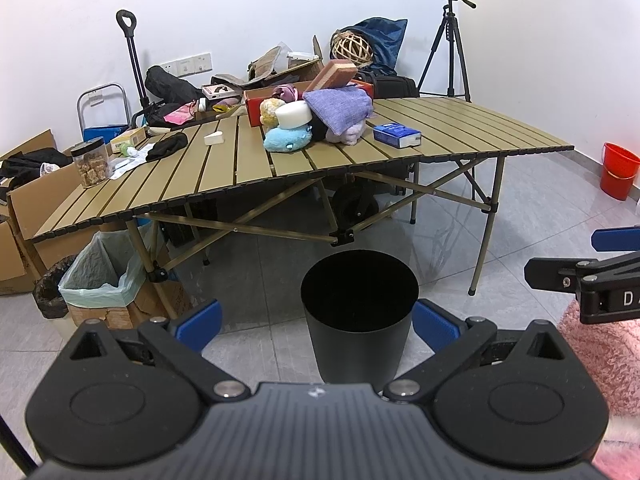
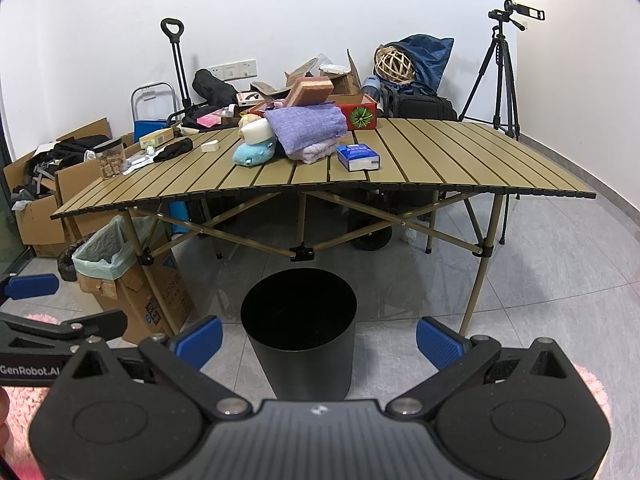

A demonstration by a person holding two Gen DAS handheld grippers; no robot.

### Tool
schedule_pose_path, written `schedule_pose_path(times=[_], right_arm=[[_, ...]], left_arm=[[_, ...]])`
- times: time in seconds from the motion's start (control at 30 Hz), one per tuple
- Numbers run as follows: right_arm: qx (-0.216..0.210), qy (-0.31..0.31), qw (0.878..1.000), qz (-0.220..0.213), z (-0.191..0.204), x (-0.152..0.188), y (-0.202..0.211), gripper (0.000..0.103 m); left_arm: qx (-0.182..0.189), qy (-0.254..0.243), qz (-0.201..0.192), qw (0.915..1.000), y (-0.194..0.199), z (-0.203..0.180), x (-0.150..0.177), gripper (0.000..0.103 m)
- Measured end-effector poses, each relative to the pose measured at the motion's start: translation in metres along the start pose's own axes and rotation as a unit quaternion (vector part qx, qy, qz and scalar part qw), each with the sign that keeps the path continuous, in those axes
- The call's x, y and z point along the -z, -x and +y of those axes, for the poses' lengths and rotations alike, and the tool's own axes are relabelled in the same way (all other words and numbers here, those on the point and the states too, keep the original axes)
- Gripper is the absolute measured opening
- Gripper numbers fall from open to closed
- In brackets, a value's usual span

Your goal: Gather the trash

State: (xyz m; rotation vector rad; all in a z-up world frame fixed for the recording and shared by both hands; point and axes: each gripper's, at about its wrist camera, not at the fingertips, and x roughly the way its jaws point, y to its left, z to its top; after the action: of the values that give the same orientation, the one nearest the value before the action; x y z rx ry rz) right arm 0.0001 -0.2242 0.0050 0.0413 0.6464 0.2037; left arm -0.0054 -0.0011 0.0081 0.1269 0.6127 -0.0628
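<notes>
A black round bin (image 1: 360, 312) stands open and empty-looking on the tiled floor in front of a slatted folding table (image 1: 460, 128). My left gripper (image 1: 318, 328) is open, its blue pads either side of the bin's near wall, holding nothing. My right gripper (image 2: 319, 340) is also open over the same bin (image 2: 300, 320), empty. On the table (image 2: 460, 152) lie a blue tissue pack (image 2: 358, 157), a small white piece (image 2: 209, 146), a black cloth (image 2: 174, 149) and white wrappers (image 1: 128, 164) beside a jar (image 1: 93, 162).
Plush toys and a purple cloth (image 1: 340, 106) are piled mid-table. A cardboard box lined with a green bag (image 1: 100, 276) sits under the table's left end. A tripod (image 1: 450, 40) and red bucket (image 1: 618, 170) stand at right. Pink fluffy fabric (image 1: 600, 352) is close by.
</notes>
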Motion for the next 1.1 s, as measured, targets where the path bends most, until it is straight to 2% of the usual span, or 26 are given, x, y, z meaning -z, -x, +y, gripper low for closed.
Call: schedule_pose_path(times=[0.83,1.1], right_arm=[[0.000,0.000,1.000,0.001,-0.002,0.001,-0.006,0.103],[-0.004,0.010,1.000,-0.004,0.001,-0.008,-0.016,0.103]], left_arm=[[-0.004,0.003,0.000,1.0000,-0.003,0.001,0.003,0.103],[-0.012,0.009,-0.005,0.9999,-0.013,0.006,-0.004,0.103]])
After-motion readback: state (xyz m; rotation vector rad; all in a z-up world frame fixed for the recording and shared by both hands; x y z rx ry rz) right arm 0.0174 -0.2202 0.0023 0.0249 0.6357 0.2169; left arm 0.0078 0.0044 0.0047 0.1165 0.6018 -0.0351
